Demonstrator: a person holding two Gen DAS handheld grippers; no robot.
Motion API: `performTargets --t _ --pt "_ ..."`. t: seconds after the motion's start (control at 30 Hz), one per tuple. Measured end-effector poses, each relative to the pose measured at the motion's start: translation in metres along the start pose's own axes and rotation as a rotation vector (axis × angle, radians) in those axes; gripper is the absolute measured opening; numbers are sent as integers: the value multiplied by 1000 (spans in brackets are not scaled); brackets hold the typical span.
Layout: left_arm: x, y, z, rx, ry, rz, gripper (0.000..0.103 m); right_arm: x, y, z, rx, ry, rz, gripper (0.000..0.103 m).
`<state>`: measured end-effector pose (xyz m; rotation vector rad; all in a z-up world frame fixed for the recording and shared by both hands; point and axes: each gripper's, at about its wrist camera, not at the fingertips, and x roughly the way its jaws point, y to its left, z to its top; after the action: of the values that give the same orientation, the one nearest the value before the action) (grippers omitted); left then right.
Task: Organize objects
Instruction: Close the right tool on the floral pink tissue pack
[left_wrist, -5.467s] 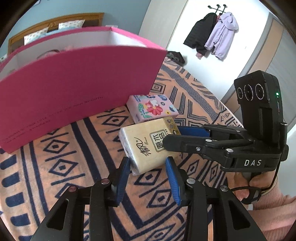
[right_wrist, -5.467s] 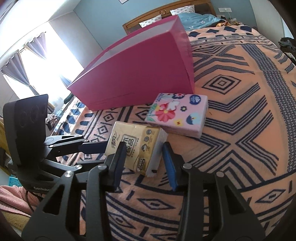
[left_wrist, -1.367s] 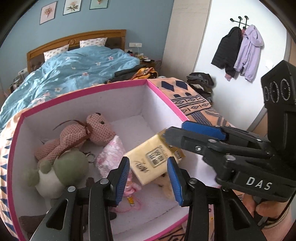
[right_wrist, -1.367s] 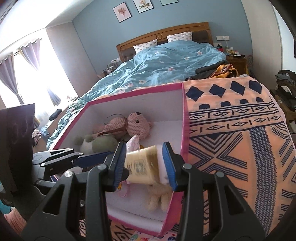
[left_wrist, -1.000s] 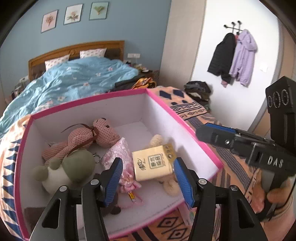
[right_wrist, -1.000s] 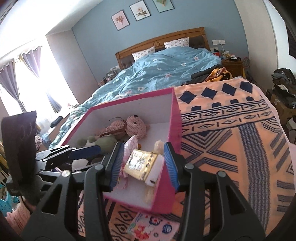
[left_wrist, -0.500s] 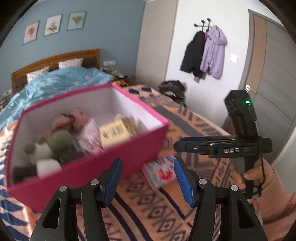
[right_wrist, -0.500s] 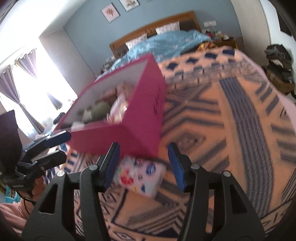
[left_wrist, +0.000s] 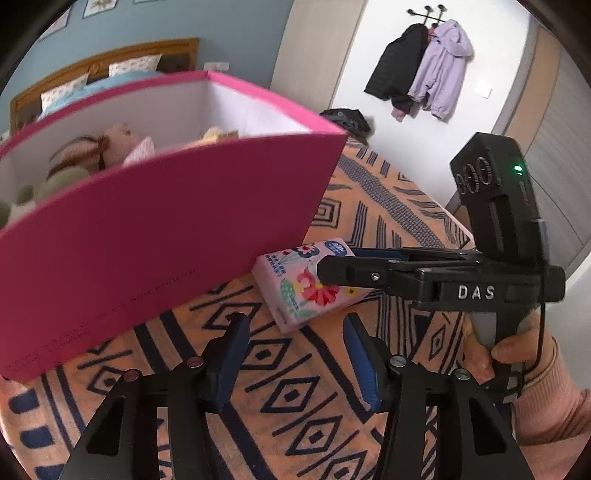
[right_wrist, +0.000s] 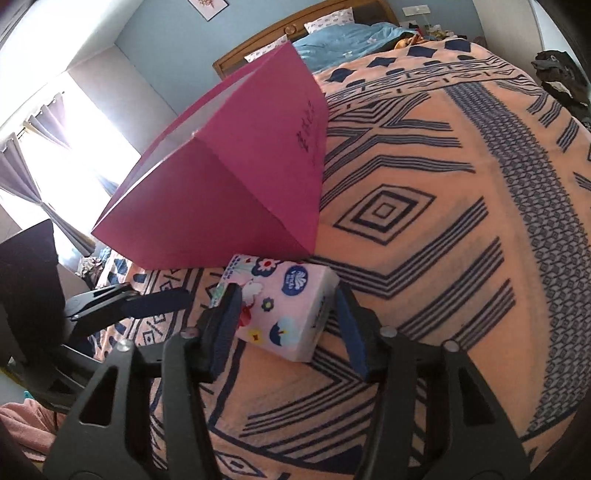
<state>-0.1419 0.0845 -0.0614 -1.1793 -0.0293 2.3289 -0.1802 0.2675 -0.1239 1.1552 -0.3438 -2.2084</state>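
A floral tissue pack (right_wrist: 282, 310) lies on the patterned blanket (right_wrist: 461, 229), just beside the near corner of the pink storage box (right_wrist: 236, 177), which sits at its 11 o'clock in the right wrist view. The right gripper (right_wrist: 286, 325) straddles the pack, its fingers having just narrowed, a gap still showing at the right-hand pad; contact on the left-hand pad cannot be told. The left gripper (left_wrist: 295, 354) hangs empty at the pack's 6 o'clock, its fingers also just drawn in and part-open around bare blanket. The pickup looks to be in hand; next, a firm squeeze and a lift over the box wall. Soft toys (left_wrist: 92, 155) peek above the rim; the rest of the box's contents is hidden behind its pink wall.
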Motion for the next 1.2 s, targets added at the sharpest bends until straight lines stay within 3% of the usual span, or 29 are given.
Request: performTargets --t 0.27,1.2 --pt "4 7 -4 -36 36 -24 39 5 14 -9 -43 21 21 46" --pt "2 -2 -19 -65 41 1 39 1 26 -25 -48 32 45 46"
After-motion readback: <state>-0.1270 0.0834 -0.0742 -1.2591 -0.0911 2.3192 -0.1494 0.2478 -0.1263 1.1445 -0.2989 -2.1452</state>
